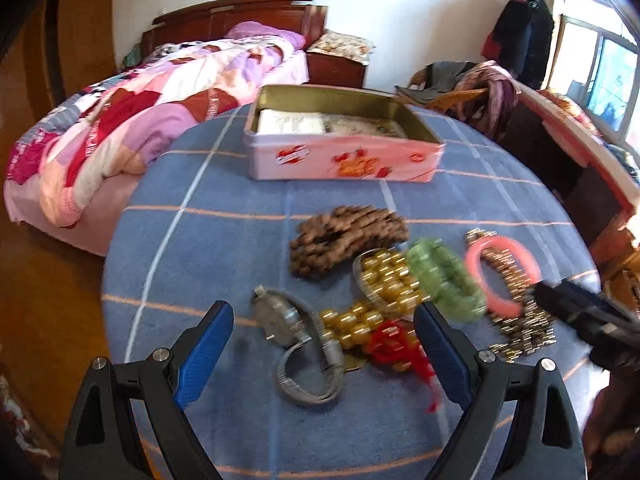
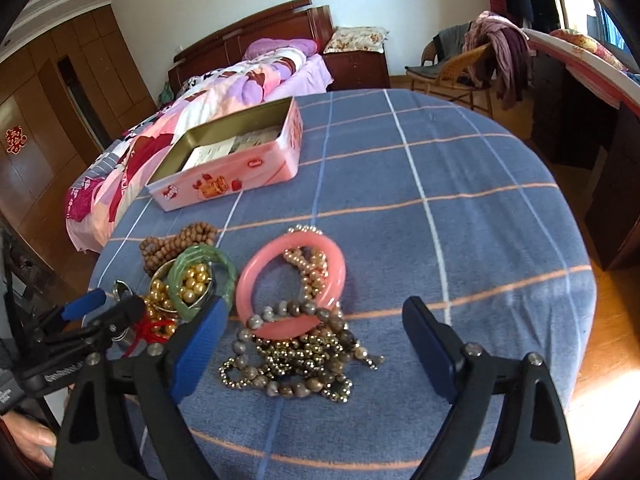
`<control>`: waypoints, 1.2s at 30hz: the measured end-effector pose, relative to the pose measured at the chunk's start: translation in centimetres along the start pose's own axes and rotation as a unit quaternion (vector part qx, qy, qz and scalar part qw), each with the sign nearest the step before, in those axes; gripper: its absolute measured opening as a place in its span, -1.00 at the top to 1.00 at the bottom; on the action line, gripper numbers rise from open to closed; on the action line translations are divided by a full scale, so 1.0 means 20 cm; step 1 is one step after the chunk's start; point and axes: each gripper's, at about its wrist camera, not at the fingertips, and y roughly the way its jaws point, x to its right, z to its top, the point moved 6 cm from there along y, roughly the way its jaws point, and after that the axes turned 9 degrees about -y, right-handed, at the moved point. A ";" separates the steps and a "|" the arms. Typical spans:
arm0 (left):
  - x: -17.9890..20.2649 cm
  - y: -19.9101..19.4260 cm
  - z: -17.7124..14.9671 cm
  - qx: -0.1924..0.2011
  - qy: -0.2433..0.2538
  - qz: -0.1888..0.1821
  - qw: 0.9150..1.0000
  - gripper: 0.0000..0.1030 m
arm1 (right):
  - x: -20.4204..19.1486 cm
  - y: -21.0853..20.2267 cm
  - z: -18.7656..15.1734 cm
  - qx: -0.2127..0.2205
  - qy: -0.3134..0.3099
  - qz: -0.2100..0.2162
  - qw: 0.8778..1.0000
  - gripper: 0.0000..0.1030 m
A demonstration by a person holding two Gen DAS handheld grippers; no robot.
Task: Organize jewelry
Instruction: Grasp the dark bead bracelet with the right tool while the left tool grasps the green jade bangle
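Jewelry lies in a loose heap on the near part of a round table (image 2: pixel 460 184) under a blue plaid cloth, none of it in the tin. Pink bangle (image 2: pixel 290 286) rests on top of a tangle of grey-brown bead strands (image 2: pixel 304 364) and pearl-like beads (image 2: pixel 310 270). Just left of it, green bangle (image 2: pixel 202 276) leans on a small metal bowl (image 1: pixel 362 276) filled with gold beads (image 1: pixel 386 276); more gold beads spill beside the bowl, touching a red cord knot (image 1: pixel 394 346). Brown wooden bead string (image 1: pixel 344 240) is bunched behind the bowl. Silver wristwatch (image 1: pixel 292 344) lies at the left end of the heap.

Pink tin box (image 1: pixel 340 160), lid off, sits farther back on the table, well apart from the heap; inside are flat white packets or papers, contents otherwise unclear.

Left gripper (image 1: pixel 324 320) hangs over the watch and gold beads, jaws apart, nothing clamped. Right gripper (image 2: pixel 316 340) hangs over the pink bangle and bead tangle, jaws wide, gripping nothing.

Bed (image 2: pixel 224 80) and chair (image 2: pixel 452 68) behind.
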 end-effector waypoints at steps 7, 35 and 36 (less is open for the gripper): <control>0.22 0.10 0.12 -0.027 0.021 -0.049 0.998 -0.63 | -0.02 0.05 -0.04 -0.028 -0.023 0.008 0.999 -0.77; 0.23 -0.08 0.25 0.048 0.023 -0.097 0.994 0.82 | -0.01 -0.28 0.28 0.083 -0.002 0.094 0.992 0.75; 0.21 -0.08 0.26 0.049 0.020 -0.095 0.994 0.82 | -0.02 -0.29 0.31 0.089 -0.002 0.098 0.991 0.75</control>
